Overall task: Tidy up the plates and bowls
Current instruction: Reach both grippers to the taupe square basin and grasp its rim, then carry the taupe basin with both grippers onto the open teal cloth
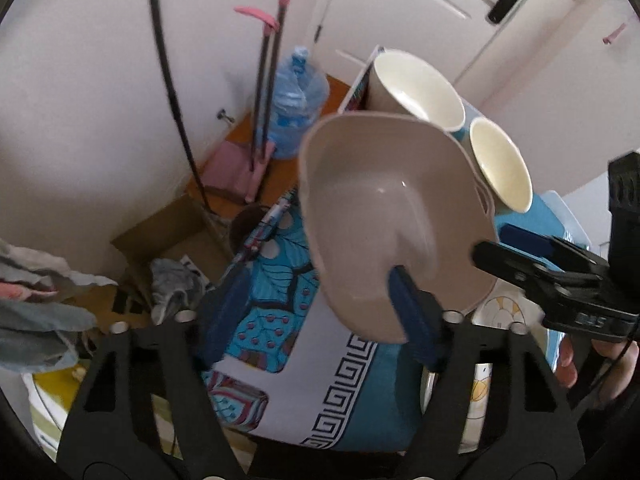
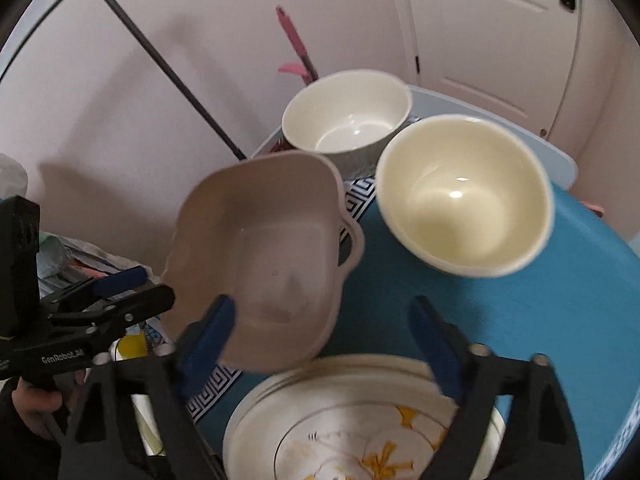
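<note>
Beige square bowl [image 2: 264, 256] aloft, tilted, between both grippers; left gripper [image 1: 316, 296] jaws wide, right pad at rim; right gripper [image 2: 324, 340] jaws wide, empty, over plate stack [image 2: 344, 420]; grip uncertain

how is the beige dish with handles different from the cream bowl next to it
The beige dish is squarish with a side handle; the cream bowl is round with none. The beige dish is tilted and off the table; the cream bowl sits on the blue cloth. The beige dish is taupe, the cream bowl pale yellow. Both are empty.
</note>
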A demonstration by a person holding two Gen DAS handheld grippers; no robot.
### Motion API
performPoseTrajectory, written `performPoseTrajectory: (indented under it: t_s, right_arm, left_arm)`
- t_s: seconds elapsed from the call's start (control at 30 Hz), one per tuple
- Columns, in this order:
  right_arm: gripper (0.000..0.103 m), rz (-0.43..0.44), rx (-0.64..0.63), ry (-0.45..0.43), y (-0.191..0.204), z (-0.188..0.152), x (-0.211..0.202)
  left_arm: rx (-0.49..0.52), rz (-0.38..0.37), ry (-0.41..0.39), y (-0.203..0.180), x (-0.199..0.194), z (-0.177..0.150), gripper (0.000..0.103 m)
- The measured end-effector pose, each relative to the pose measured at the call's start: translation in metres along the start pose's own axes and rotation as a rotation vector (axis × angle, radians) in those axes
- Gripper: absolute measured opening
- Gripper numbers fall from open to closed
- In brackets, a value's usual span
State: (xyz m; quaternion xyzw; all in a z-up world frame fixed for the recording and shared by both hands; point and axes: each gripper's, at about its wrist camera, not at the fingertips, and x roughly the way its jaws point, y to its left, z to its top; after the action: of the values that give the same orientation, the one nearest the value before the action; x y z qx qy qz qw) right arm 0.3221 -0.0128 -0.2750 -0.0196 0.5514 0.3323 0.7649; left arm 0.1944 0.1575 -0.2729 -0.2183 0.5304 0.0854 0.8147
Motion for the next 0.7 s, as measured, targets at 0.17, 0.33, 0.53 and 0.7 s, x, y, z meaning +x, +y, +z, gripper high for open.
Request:
performPoseTrajectory:
  t_s: [0.17,0.33,0.53,0.7]
  right_arm:
    - [0.046,0.024,0.011,0.037,0.000,0.001,0.020]
    - [0.019,0.000,0.000,0.060,0.003,0.001,0.033]
    - [0.018,-0.035,-0.019,0.024,0.011,-0.003,0.030]
    - [0.018,-0.038,-0.006,-0.044,0.017,-0.014,0.001]
  left_arm:
    - [0.039,-0.025,0.049,-0.010,0.024,0.003,0.034]
    - [0.079,-0.004,0.062,-0.015,0.037,0.004,0.023]
    - [0.171,0.035,0.027,-0.025,0.027,0.004,0.023]
    - [0.235,0.056,-0.028,-0.038,0.002,0.002,0.023]
